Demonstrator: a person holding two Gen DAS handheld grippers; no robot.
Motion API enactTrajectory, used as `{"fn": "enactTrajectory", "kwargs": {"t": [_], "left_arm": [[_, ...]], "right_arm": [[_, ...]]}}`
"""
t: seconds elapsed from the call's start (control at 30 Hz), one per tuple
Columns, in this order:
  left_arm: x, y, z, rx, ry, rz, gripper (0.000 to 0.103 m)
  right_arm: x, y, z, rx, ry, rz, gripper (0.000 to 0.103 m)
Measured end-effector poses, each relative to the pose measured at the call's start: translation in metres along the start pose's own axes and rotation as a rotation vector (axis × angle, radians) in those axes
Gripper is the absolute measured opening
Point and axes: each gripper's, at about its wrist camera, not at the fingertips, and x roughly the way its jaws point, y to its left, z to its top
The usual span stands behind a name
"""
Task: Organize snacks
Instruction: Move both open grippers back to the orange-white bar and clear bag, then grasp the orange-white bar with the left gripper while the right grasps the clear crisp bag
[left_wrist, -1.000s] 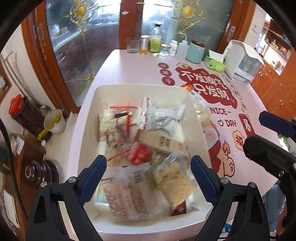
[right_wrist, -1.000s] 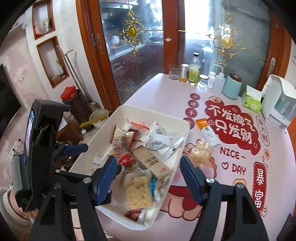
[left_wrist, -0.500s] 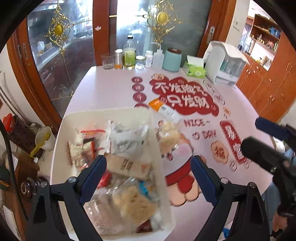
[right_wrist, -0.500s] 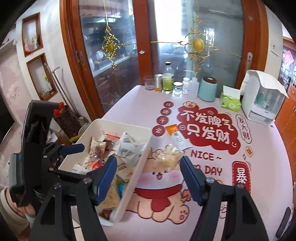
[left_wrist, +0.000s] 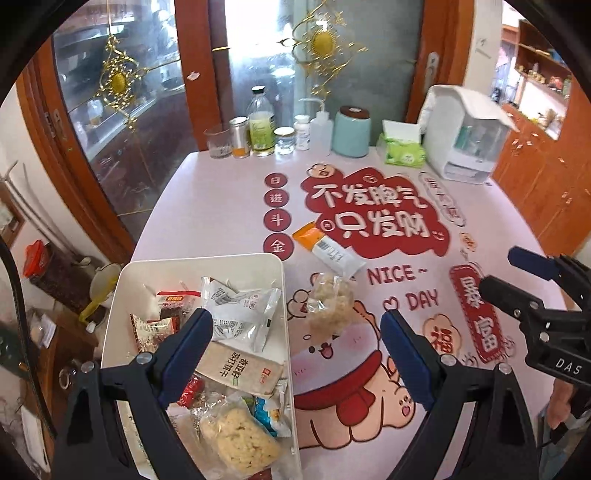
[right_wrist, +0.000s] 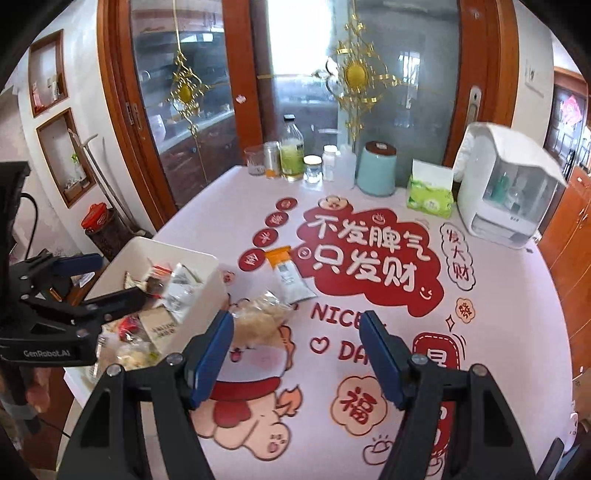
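on the pink table (left_wrist: 229, 177), at about 9 o'clock in the left wrist view, sits the white bin (left_wrist: 110, 332) full of snack packets. just beside its right wall lies a clear puffed-snack bag (left_wrist: 328, 299); at its 12 o'clock, an orange-and-white packet (left_wrist: 325, 247). left gripper (left_wrist: 295, 354) and right gripper (right_wrist: 297, 350) both hover with fingers spread wide, holding nothing.

Both tongs share one build: the left tongs (left_wrist: 295, 343) and right tongs (right_wrist: 297, 345) have black angular frames, silver screws and blue pads (left_wrist: 404, 358). White lettering marks their bodies; bare skin shows at the frame edges.
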Motion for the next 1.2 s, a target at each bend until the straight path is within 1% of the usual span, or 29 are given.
{"fn": "enactTrajectory", "kwargs": {"t": [0.07,0.13,0.2,0.3,0.4,0.5,0.57,0.63,0.7,0.73,0.83,0.87,0.97,1.07,1.2], "left_arm": [[0.009,-0.002,0.009,-0.008,0.017,0.022,0.092],[0.017,-0.002,0.020,0.006,0.040,0.025,0.092],[0.022,-0.004,0.035,0.037,0.068,0.038,0.092],[0.030,-0.009,0.058,0.124,0.099,0.061,0.092],[0.041,-0.013,0.079,0.256,0.128,0.114,0.092],[0.048,-0.018,0.099,0.409,0.141,0.151,0.092],[0.051,-0.022,0.111,0.539,0.128,0.181,0.092],[0.054,-0.026,0.121,0.647,0.109,0.202,0.092],[0.059,-0.028,0.132,0.750,0.099,0.205,0.092],[0.062,-0.028,0.137,0.791,0.097,0.196,0.092],[0.080,-0.023,0.147,0.938,0.112,0.129,0.092],[0.086,-0.023,0.147,0.977,0.120,0.109,0.092],[0.110,-0.016,0.145,1.087,0.144,0.060,0.092],[0.133,-0.010,0.142,1.151,0.179,0.003,0.092],[0.160,-0.007,0.135,1.228,0.183,-0.050,0.092]], "right_arm": [[0.014,-0.009,-0.002,-0.013,0.023,0.024,0.071],[0.031,-0.015,-0.006,-0.040,0.047,0.067,0.071],[0.044,-0.016,-0.008,-0.073,0.062,0.094,0.071],[0.062,-0.018,-0.009,-0.100,0.086,0.135,0.071],[0.075,-0.020,-0.006,-0.084,0.107,0.149,0.071],[0.084,-0.018,-0.002,-0.045,0.122,0.161,0.071],[0.091,-0.015,0.002,-0.013,0.131,0.160,0.071],[0.099,-0.010,0.004,0.017,0.146,0.146,0.072],[0.115,-0.003,0.007,0.069,0.191,0.119,0.072],[0.124,0.000,0.007,0.094,0.218,0.108,0.072],[0.155,0.009,0.006,0.197,0.301,0.072,0.072],[0.169,0.012,0.004,0.256,0.337,0.073,0.072],[0.200,0.012,0.000,0.387,0.397,0.065,0.072],[0.218,0.016,-0.001,0.444,0.420,0.015,0.072],[0.236,0.026,0.001,0.452,0.453,-0.049,0.072]]}}
